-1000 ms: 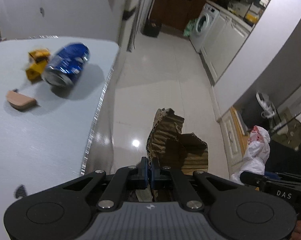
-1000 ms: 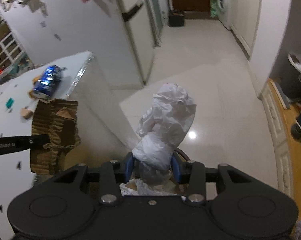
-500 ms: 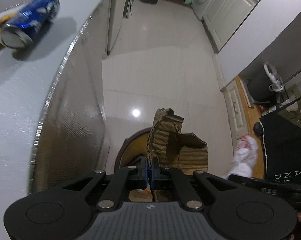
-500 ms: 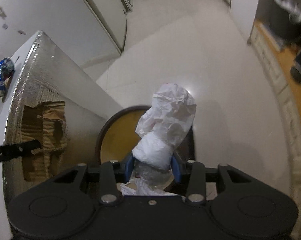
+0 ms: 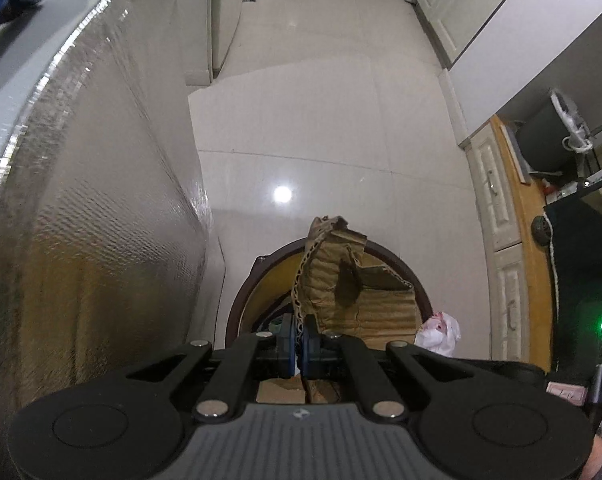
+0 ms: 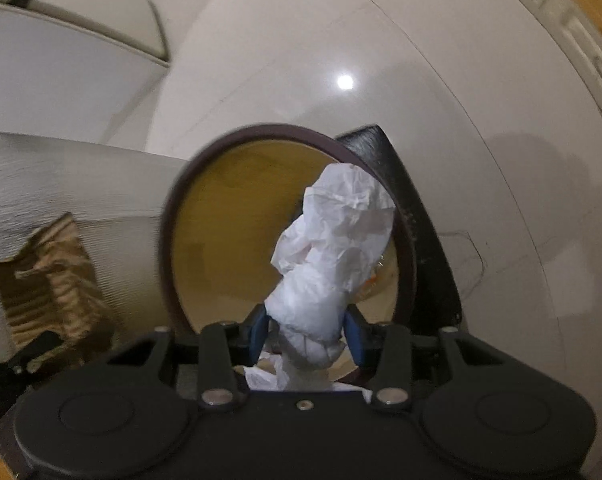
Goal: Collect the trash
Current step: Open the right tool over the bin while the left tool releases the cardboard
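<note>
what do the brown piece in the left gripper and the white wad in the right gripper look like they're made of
The brown piece looks like corrugated cardboard, matte: ribbed surface, a fluted torn edge and ragged corners. The left gripper is shut on it. The white wad looks like crumpled tissue or thin paper, matte with fine sharp creases; thin plastic film can't be ruled out. The right gripper is shut on it.

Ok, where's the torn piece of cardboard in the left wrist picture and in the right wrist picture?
Left wrist: cardboard low centre, clamped in the left gripper, over the bin.
Right wrist: cardboard at the left edge, against the table's side.
Shared landmark: the round dark-rimmed bin.
</note>
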`<state>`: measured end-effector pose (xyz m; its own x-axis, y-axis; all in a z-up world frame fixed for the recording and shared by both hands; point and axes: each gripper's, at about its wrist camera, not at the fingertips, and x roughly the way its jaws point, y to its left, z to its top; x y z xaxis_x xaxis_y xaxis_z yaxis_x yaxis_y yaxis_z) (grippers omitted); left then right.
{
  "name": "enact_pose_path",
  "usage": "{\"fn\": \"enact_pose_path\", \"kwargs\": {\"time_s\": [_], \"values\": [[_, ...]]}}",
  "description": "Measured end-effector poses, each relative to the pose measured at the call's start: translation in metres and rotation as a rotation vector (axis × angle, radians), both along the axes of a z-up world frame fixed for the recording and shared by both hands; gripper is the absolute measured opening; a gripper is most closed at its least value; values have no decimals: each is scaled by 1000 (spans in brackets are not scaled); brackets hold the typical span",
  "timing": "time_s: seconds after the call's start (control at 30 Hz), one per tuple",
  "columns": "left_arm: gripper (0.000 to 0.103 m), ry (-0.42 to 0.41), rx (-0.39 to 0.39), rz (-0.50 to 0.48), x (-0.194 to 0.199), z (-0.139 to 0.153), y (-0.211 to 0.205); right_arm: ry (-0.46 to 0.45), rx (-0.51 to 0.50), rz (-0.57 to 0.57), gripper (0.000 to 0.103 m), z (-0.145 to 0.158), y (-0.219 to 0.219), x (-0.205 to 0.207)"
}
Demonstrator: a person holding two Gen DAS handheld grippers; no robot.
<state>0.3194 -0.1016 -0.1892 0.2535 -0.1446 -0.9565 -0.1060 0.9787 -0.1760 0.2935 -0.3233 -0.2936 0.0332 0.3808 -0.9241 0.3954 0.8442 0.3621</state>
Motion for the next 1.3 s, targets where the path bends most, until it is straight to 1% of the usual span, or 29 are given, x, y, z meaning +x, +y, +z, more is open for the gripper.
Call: {"fn": "enact_pose_path", "kwargs": {"time_s": [0.1,0.2,0.27,0.3,0.4,0.43,0.47,0.57,0.67,0.83,0.87,0.93,1.0,1.03,1.13,1.2,1.3], "values": [[2,17,0,6,5,-12,1,18,3,-1,43,-11,5,0],[2,40,-2,8,9,-25,-1,14,6,15,45,-17,8,-2],[2,53,-3,5,11,-32,-3,19,-1,33,48,-19,7,-4],[2,57,-4,2,12,-34,-3,21,-2,42,51,-20,8,-6],[2,72,-2,-4,13,-43,-5,29,10,70,52,-21,12,-6],[2,78,-3,-4,14,-45,-6,27,11,82,52,-15,12,-6],[2,84,-5,-4,14,-48,-7,19,10,98,52,-16,8,-3],[2,99,-6,-6,15,-54,-9,-16,1,136,53,-7,10,-4],[2,121,-18,13,15,-61,-10,-51,2,132,54,3,5,-1],[3,183,-46,82,12,-81,-10,-94,-15,109,54,13,-10,1],[4,192,-47,98,11,-85,-10,-99,-18,105,54,14,-13,1],[11,206,-31,117,8,-91,-11,-106,-24,101,54,15,-15,0],[35,224,-16,111,6,-96,-12,-108,-33,101,56,15,-17,0],[39,229,-11,99,6,-97,-14,-109,-36,102,57,14,-18,-1],[44,243,10,50,3,-99,-17,-111,-39,111,58,15,-20,-2],[51,251,21,18,2,-98,-20,-113,-37,120,58,16,-19,-4],[56,253,38,-16,-1,-97,-22,-127,-38,151,61,16,-14,-5]]}}
